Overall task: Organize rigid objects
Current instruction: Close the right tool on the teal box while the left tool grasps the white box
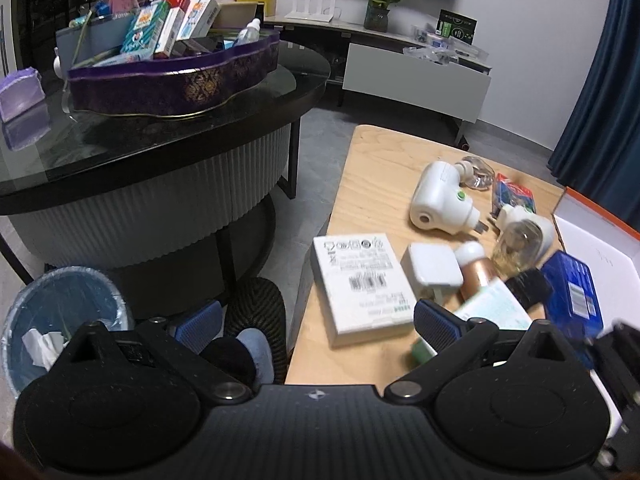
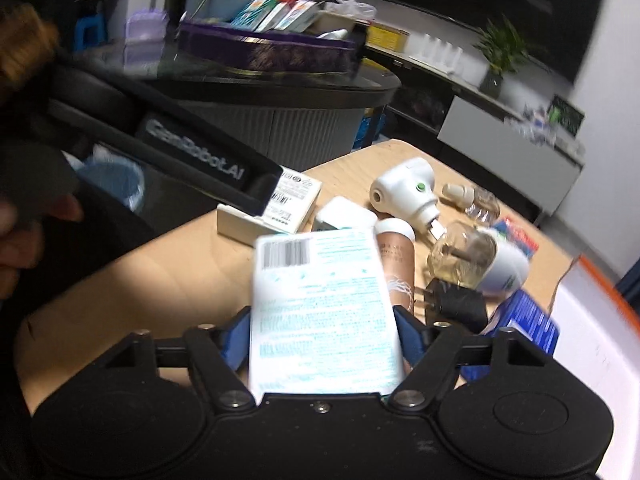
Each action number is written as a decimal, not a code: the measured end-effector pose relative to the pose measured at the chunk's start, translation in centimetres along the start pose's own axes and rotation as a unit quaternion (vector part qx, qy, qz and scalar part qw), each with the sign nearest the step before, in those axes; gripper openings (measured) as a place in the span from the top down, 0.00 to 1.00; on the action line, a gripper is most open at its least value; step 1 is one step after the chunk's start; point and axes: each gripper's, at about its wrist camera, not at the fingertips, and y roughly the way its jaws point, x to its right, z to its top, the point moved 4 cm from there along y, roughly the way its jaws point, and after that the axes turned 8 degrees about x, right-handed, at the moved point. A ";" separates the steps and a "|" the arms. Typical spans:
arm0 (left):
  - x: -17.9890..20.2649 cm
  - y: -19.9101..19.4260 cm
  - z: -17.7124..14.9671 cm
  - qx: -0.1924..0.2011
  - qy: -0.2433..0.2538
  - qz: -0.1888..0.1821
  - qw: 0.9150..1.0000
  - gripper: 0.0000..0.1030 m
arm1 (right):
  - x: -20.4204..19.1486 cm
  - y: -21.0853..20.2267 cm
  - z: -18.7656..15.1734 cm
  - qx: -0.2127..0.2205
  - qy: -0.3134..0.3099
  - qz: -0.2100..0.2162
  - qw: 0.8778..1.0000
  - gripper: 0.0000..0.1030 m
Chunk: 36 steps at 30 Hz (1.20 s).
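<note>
The right claw (image 2: 322,332) grips a white box printed in teal (image 2: 320,312), its blue pads (image 2: 408,334) pressed against the box's two long sides; the box points forward over the wooden tabletop (image 2: 132,276), barcode end away from the camera. The left claw (image 1: 316,320) stands open with nothing between its pads (image 1: 198,320), hanging over the near left edge of the tabletop, one pad above the floor and the other above the wood. On the tabletop lies a flat white carton with a barcode label (image 1: 362,282), and just beside it a small white charger (image 1: 430,268). Further back rests a white plug-in device with a green button (image 1: 442,196), tipped on its side, with a clear little bottle (image 1: 476,170) behind it. A copper-coloured tube with a white cap (image 1: 476,270) lies near a glass bottle of yellowish liquid (image 1: 516,246), a black plug (image 2: 456,304) and a blue box (image 1: 574,292). At the far right sits an open white box with an orange rim (image 1: 600,240). On the dark round table to the left, a purple tray (image 1: 172,84) holds upright packets.
</note>
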 end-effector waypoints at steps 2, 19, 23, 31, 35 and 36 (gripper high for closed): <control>0.3 0.7 0.2 -0.003 0.003 0.006 1.000 0.00 | 0.9 -0.9 -0.1 0.008 0.021 -0.008 1.000 0.18; 1.1 4.6 0.5 -0.011 -0.021 0.020 1.000 0.00 | 6.9 -8.7 -1.1 0.063 0.131 -0.045 0.988 0.18; 0.3 4.6 0.7 -0.006 -0.035 0.019 0.999 0.00 | 8.2 -9.6 -1.7 0.071 0.156 -0.052 0.984 0.18; 1.9 5.4 0.2 -0.011 0.006 0.009 1.000 0.05 | 9.2 -10.6 -1.9 0.082 0.173 -0.059 0.980 0.18; 1.3 5.6 0.2 -0.011 -0.007 -0.018 1.000 0.40 | 9.6 -10.9 -2.1 0.084 0.179 -0.064 0.978 0.18; 1.5 5.3 0.2 -0.007 0.005 -0.017 1.000 0.40 | 9.7 -11.1 -2.1 0.085 0.182 -0.066 0.977 0.18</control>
